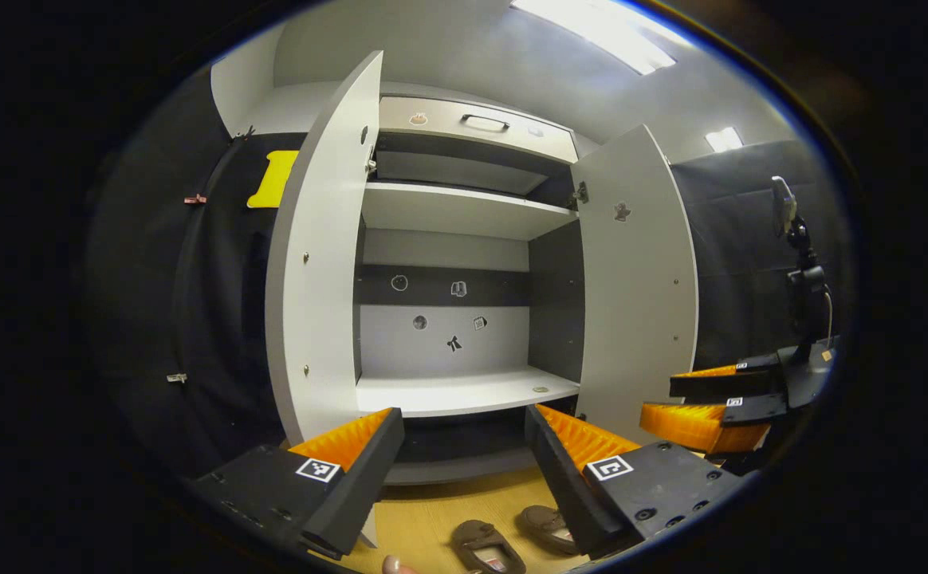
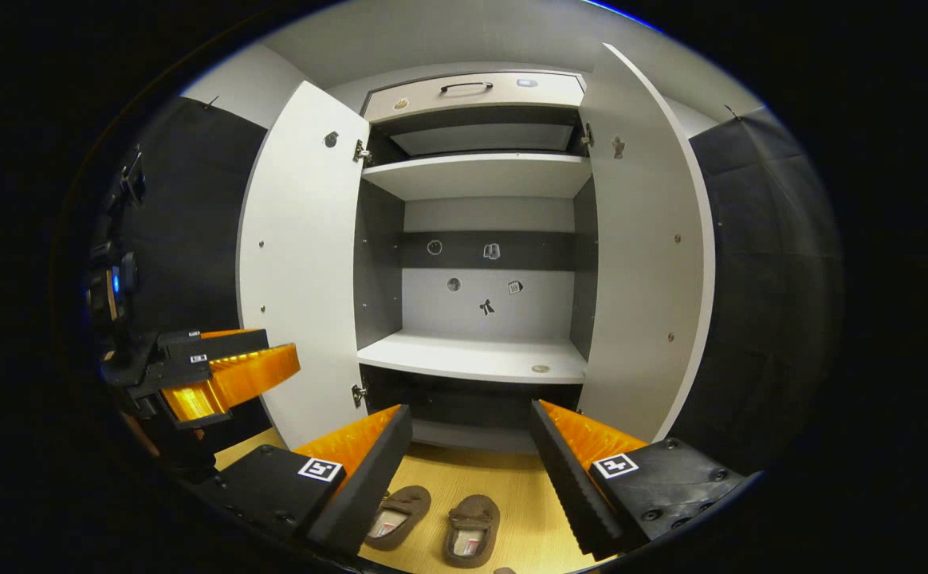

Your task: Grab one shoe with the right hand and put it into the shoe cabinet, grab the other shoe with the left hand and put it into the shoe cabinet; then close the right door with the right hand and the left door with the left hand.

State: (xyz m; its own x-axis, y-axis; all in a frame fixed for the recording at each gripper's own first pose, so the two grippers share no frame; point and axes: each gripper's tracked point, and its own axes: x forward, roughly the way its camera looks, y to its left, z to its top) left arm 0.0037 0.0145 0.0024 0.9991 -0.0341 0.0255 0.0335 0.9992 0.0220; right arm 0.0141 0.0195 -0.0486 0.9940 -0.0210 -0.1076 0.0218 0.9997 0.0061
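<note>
Shoes: two brown shoes lie side by side on the wooden floor in front of the cabinet | doors: left door and right door wide open | left gripper: fingers spread apart, holding nothing | right gripper: fingers spread apart, holding nothing, above the shoes

shoes: perhaps suede | cabinet: matt laminate | floor: smooth wood

Two shoes, one cabinet, two doors, two claws.
</note>
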